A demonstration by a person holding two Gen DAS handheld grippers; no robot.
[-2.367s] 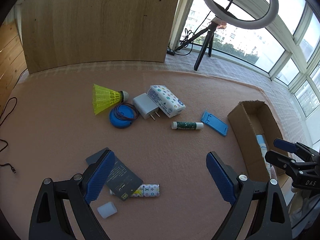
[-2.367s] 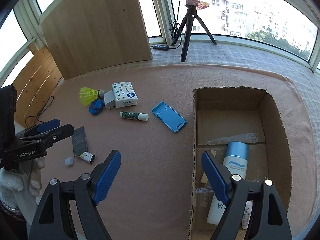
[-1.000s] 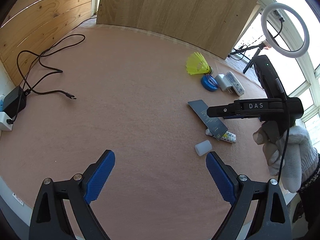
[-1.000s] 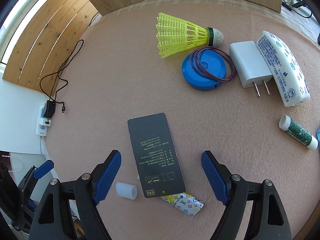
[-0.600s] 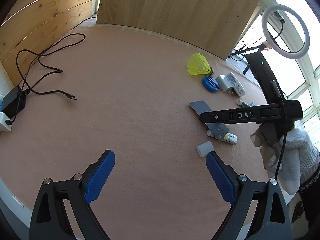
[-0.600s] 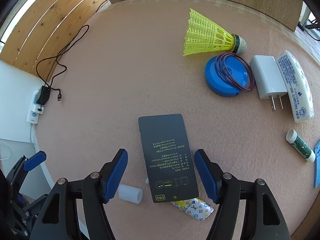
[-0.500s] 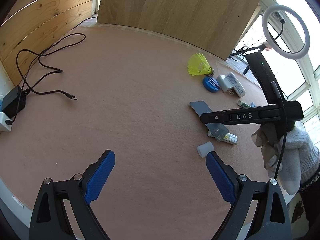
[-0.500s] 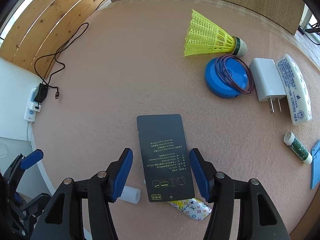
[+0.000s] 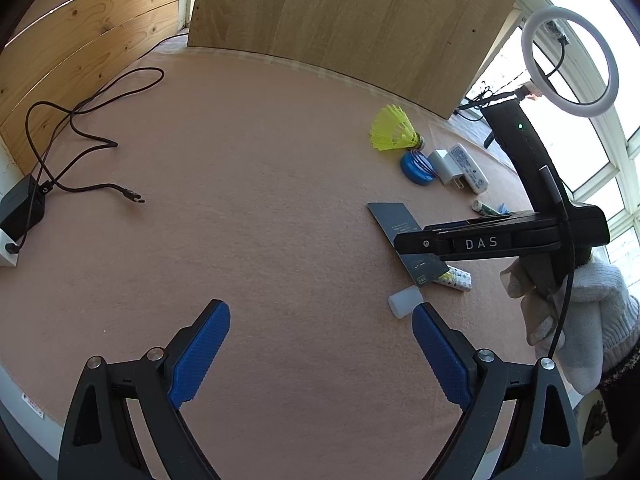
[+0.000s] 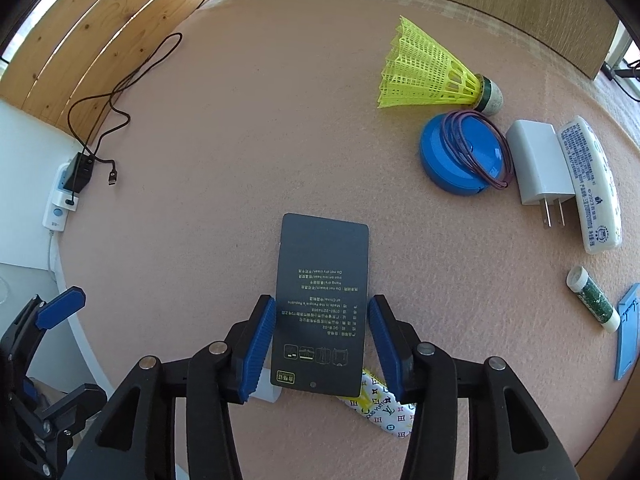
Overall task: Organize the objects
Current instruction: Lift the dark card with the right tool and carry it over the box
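Note:
A dark card (image 10: pixel 324 280) with small print lies on the pink mat (image 10: pixel 240 140), its near end resting on a patterned packet (image 10: pixel 384 412). My right gripper (image 10: pixel 322 312) points down over it, its blue pads pressed against the card's two long edges. In the left wrist view the same gripper (image 9: pixel 416 240) crosses over the card (image 9: pixel 394 220). A white cap (image 9: pixel 405 301) lies just beside the card. My left gripper (image 9: pixel 320 312) hovers open over bare mat, holding nothing.
Beyond the card lie a yellow shuttlecock (image 10: pixel 428 72), a blue round case (image 10: pixel 460 160), a white charger (image 10: pixel 538 168), a tissue pack (image 10: pixel 588 184), a green tube (image 10: pixel 592 300) and a blue stand (image 10: pixel 628 336). A black cable (image 9: pixel 80 120) trails at the left. A gloved hand (image 9: pixel 560 300) holds the right gripper.
The right gripper's jaws have narrowed from wide apart to the card's edges, and it has shifted a little over the card. The left gripper has stayed still.

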